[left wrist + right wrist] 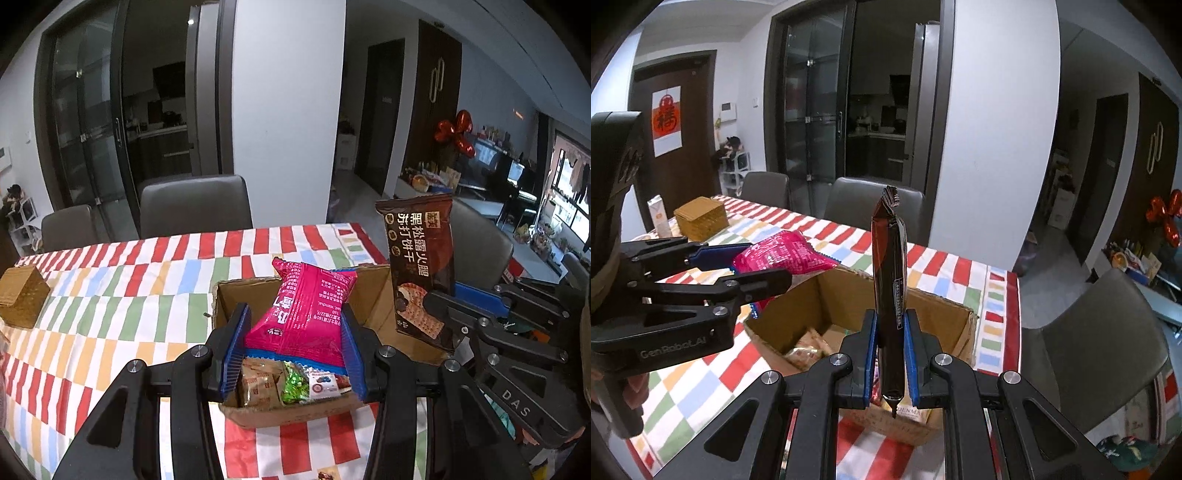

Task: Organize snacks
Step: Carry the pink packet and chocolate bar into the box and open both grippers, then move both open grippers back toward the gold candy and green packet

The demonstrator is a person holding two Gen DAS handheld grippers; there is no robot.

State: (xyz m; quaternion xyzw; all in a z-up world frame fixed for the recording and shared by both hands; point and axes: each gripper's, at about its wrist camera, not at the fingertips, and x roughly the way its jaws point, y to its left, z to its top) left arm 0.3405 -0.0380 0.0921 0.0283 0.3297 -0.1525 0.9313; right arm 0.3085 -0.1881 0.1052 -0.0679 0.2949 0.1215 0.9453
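Note:
An open cardboard box (369, 295) (849, 295) stands on the striped tablecloth and holds several small snack packs (291, 384). My left gripper (293, 325) is shut on a pink snack bag (306, 314), held above the box; the bag also shows in the right wrist view (779, 254). My right gripper (890, 332) is shut on a dark brown cracker pack (888, 266), held upright and edge-on over the box. In the left wrist view the brown pack (421, 266) is at the box's right side.
A woven tan box (22, 295) (700, 218) sits at the table's far left, with a white carton (659, 216) beside it. Grey chairs (192, 206) stand behind the table, and another chair (1108, 332) at its right end.

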